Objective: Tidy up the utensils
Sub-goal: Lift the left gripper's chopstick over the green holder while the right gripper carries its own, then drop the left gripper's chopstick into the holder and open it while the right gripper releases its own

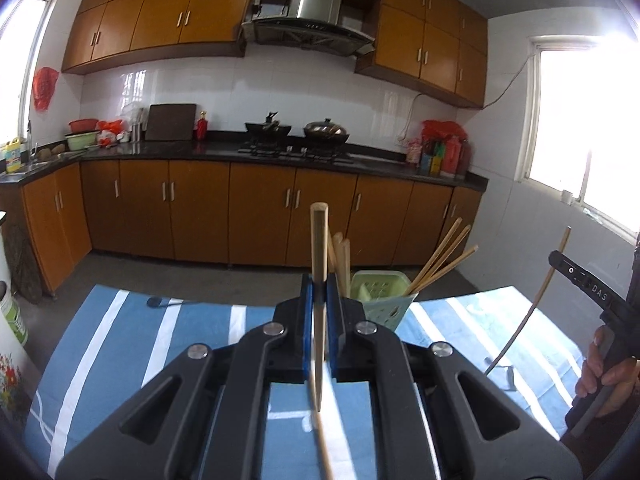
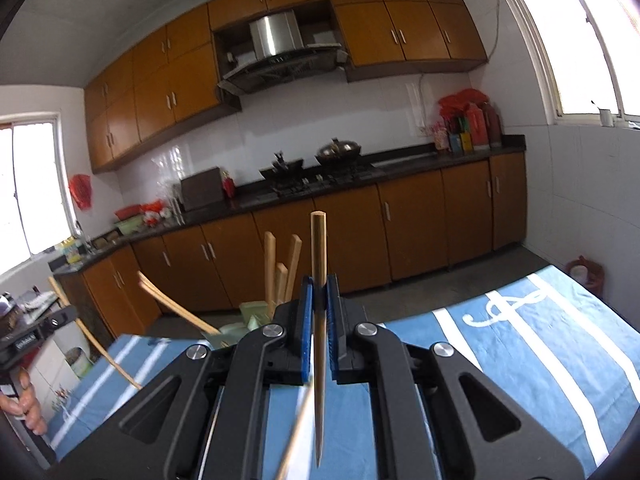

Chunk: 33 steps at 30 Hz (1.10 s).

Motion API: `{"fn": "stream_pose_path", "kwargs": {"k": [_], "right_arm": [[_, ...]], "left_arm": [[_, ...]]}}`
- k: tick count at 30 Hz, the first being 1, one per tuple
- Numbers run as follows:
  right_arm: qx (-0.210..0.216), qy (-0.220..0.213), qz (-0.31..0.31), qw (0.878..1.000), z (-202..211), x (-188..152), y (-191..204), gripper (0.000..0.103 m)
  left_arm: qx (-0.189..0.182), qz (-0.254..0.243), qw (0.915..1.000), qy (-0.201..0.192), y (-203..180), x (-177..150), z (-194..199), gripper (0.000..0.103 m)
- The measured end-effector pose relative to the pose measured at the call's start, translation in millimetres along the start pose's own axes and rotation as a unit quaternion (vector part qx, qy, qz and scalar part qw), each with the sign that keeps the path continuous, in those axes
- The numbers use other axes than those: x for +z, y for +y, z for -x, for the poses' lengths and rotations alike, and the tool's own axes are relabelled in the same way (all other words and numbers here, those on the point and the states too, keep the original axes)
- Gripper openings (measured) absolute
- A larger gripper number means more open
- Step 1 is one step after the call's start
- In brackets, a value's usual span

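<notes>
My left gripper (image 1: 319, 284) is shut on a bamboo chopstick (image 1: 319, 248) held upright above the table. A pale green utensil holder (image 1: 380, 296) stands just beyond it, to the right, with several chopsticks (image 1: 440, 256) leaning in it. My right gripper (image 2: 319, 284) is shut on another upright chopstick (image 2: 319, 248). The holder (image 2: 252, 318) is just left of it, half hidden behind the gripper body, with chopsticks (image 2: 270, 264) sticking out. The right gripper also shows at the right edge of the left wrist view (image 1: 588, 284), its chopstick (image 1: 548, 276) beside it.
A blue tablecloth with white stripes (image 1: 140, 340) covers the table. A dark spoon (image 1: 160, 301) lies at its far left edge. A metal utensil (image 1: 506, 372) lies on the cloth at the right. Kitchen counter and brown cabinets (image 1: 260, 216) stand beyond a strip of floor.
</notes>
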State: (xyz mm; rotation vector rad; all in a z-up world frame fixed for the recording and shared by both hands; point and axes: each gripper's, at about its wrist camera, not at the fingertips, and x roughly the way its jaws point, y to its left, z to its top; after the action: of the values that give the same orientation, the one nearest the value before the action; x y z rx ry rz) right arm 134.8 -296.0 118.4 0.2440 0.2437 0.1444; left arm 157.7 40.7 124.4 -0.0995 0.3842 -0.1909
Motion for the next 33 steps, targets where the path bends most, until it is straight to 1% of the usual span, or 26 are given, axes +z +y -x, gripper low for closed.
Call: {"fn": "stream_pose_path", "kwargs": {"k": [4,7,10,12,14,17,21,26,31,33], "right_arm": [[0.026,-0.041,0.007,0.999,3,27,22,0.007],[0.040,-0.077,0.010,0.996,-2,45,39,0.007],[0.039,-0.113,0.012,0.993,-13,59,51,0.007],[0.036,-0.127,0.011,0.991,-25,63,57,0.007],[0.030,-0.137,0.008,0.990,-42,64,60,0.007],[0.012,-0.147,0.020,0.989,-64,58,67,0.007],[0.003,-0.134,0.027,0.991,-94,46,71,0.007],[-0.007,-0.090,0.019,0.996,-122,23,64,0.007],[-0.012,-0.055,0.010,0.998,-130,14,59,0.008],[-0.014,-0.050,0.011,0.999,-129,12,58,0.008]], "left_arm": [[-0.011,-0.004,0.9996,-0.027,-18,29,-2,0.007],[-0.014,0.002,0.9983,-0.056,-31,53,-6,0.007],[-0.009,0.013,0.9962,-0.086,-39,75,-16,0.007],[-0.001,0.019,0.9948,-0.101,-43,84,-28,0.007],[0.004,0.025,0.9941,-0.105,-44,87,-43,0.007],[0.008,0.029,0.9938,-0.107,-42,87,-63,0.007],[0.010,0.027,0.9949,-0.097,-42,75,-91,0.007],[0.010,0.030,0.9967,-0.074,-37,61,-113,0.007],[0.008,0.042,0.9979,-0.048,-31,51,-129,0.007],[0.006,0.043,0.9983,-0.039,-31,50,-132,0.008]]}}
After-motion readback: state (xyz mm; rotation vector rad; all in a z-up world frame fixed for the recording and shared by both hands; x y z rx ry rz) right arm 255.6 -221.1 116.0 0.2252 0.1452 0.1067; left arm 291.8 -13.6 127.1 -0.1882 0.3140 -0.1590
